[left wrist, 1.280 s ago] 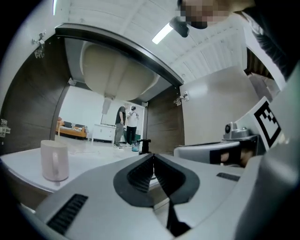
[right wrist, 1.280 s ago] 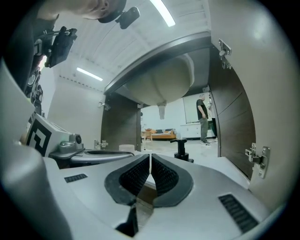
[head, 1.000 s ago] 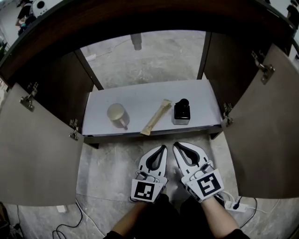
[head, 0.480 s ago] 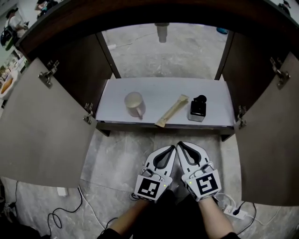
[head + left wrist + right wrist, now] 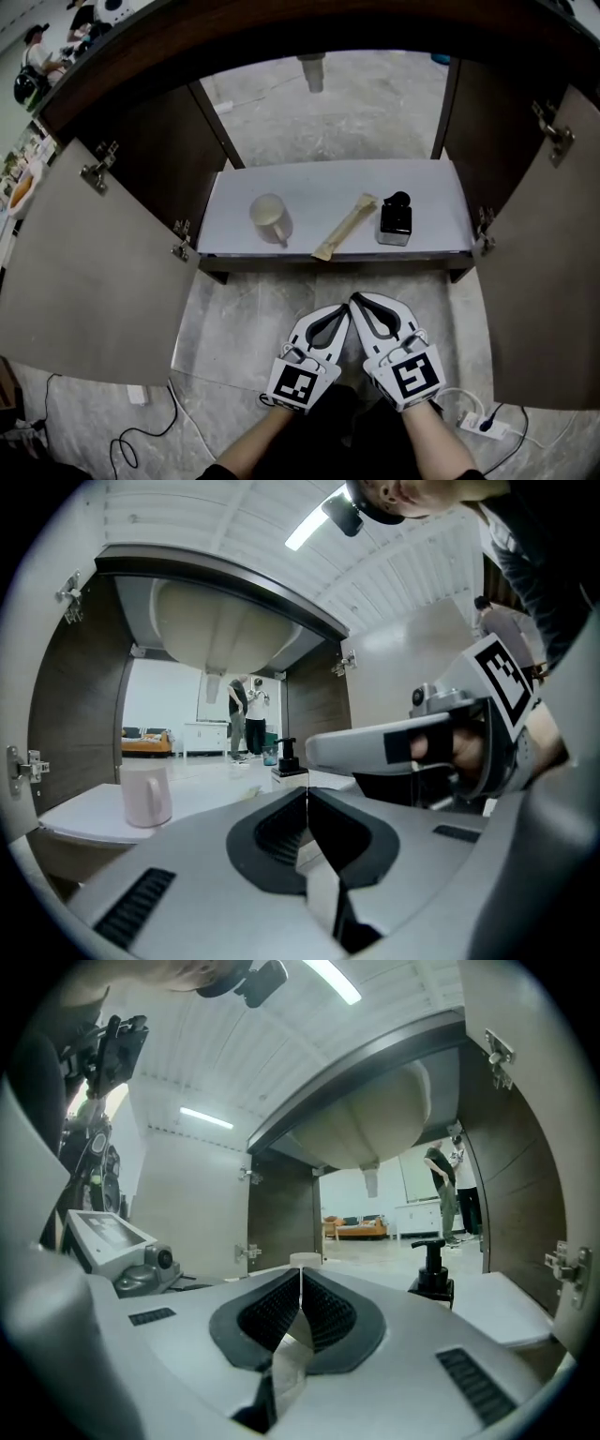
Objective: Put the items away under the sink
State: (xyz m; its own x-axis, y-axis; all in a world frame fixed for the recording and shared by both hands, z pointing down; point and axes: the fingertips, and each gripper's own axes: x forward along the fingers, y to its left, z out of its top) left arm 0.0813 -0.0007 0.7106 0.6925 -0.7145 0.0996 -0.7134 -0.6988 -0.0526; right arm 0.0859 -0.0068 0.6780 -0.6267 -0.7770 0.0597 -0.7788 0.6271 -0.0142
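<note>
On the white shelf [image 5: 427, 192] of the open cabinet stand a pale mug [image 5: 270, 218], a long tan stick-shaped piece [image 5: 343, 226] lying diagonally, and a black pump bottle [image 5: 395, 219]. My left gripper [image 5: 341, 310] and right gripper [image 5: 357, 302] are held side by side over the floor in front of the shelf, both shut and empty, tips nearly touching. The left gripper view shows the mug [image 5: 145, 792] and the bottle [image 5: 286, 759] beyond the shut left gripper [image 5: 306, 791]. In the right gripper view the bottle [image 5: 431, 1277] stands past the shut right gripper [image 5: 300, 1269].
Both cabinet doors [image 5: 84, 267] [image 5: 544, 272] stand wide open to either side. A drain pipe [image 5: 312, 70] hangs above the shelf under the basin [image 5: 220, 630]. Cables and a power strip [image 5: 487, 425] lie on the grey floor. People stand in the distance [image 5: 246, 716].
Both grippers have drawn slightly back and down from the shelf, staying shut. The head view has shifted, so the cabinet sits differently in the frame.
</note>
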